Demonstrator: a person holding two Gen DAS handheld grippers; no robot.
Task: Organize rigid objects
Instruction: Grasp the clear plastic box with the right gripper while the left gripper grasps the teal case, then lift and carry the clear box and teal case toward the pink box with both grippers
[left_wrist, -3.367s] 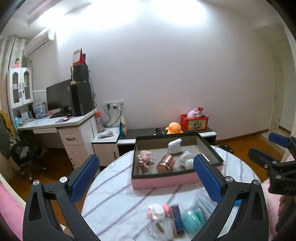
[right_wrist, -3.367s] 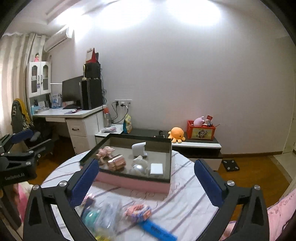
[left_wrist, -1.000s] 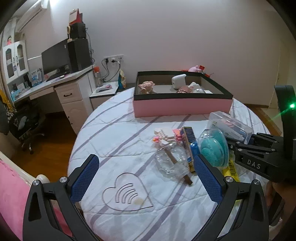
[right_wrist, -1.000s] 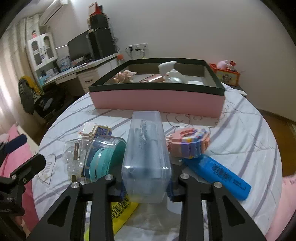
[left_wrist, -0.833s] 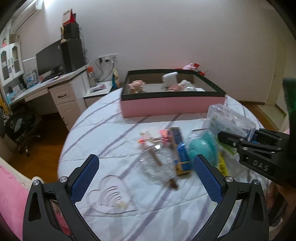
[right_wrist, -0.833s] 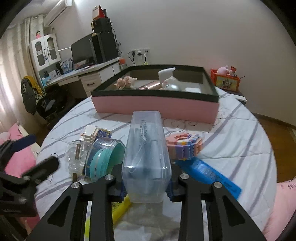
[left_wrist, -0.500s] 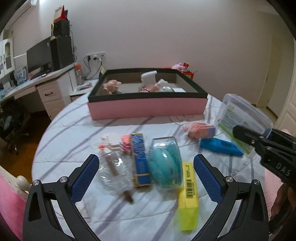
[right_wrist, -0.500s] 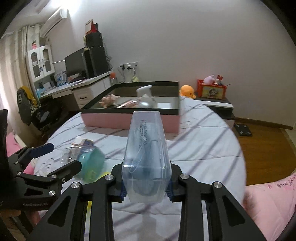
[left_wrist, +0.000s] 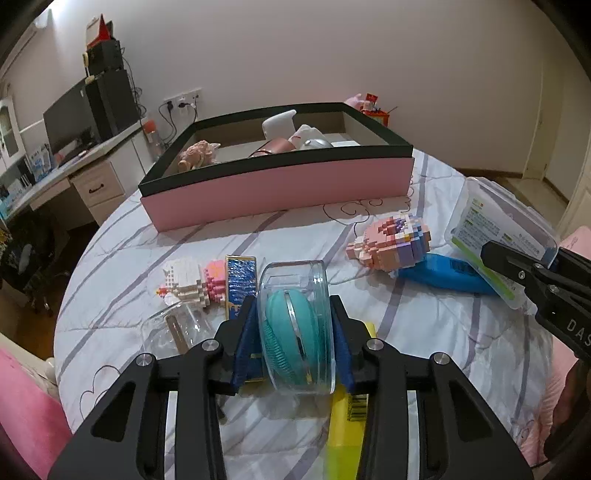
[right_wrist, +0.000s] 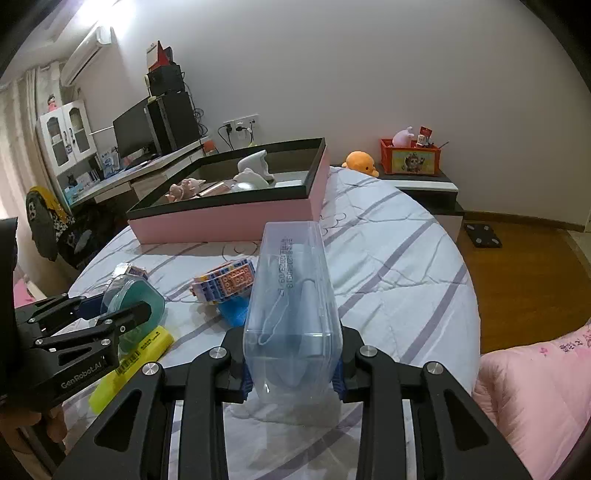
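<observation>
Left wrist view: left gripper (left_wrist: 295, 332) closing, blue pads against a round clear case (left_wrist: 297, 325) with a ribbed teal disc, near table (left_wrist: 424, 325) edge. Only the right view shows open striped cloth on the right; right gripper (right_wrist: 291, 369) clamps a clear, tapered mask box (right_wrist: 291, 295). Far: pink tray (right_wrist: 236, 218), dark rim.

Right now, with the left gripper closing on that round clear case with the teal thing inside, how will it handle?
The round clear case looks rigid, so the left gripper, closing on its flat faces, shouldn't crush it. Its glossy plastic may slip. It stands on edge, so it could roll if released.
</observation>
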